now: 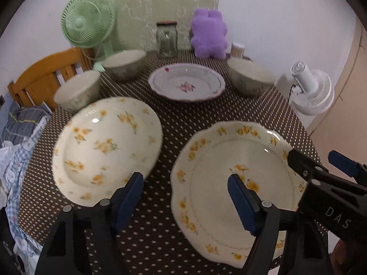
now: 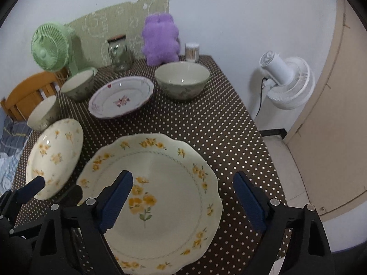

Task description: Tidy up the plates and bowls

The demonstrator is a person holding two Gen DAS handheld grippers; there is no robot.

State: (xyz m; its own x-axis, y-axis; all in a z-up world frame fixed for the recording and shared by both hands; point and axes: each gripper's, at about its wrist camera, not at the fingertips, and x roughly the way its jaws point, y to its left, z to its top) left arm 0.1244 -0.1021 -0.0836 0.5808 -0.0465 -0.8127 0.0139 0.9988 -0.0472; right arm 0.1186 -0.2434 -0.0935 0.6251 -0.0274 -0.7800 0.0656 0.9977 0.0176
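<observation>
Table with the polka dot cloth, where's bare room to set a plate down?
Freest: the right side of the tablecloth, between the right-hand bowl and the scalloped yellow-flower plate. Crowded: the left edge, with two bowls and the tilted plate.

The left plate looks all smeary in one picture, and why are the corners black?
Left wrist view: the left plate and nearest bowl are smeared by motion blur, while the right plate stays sharper. Right wrist view: the left plate is only slightly soft. Both views: the round fisheye lens leaves black corners and bends the wall and table edges; small white glints are lamp glare.
</observation>
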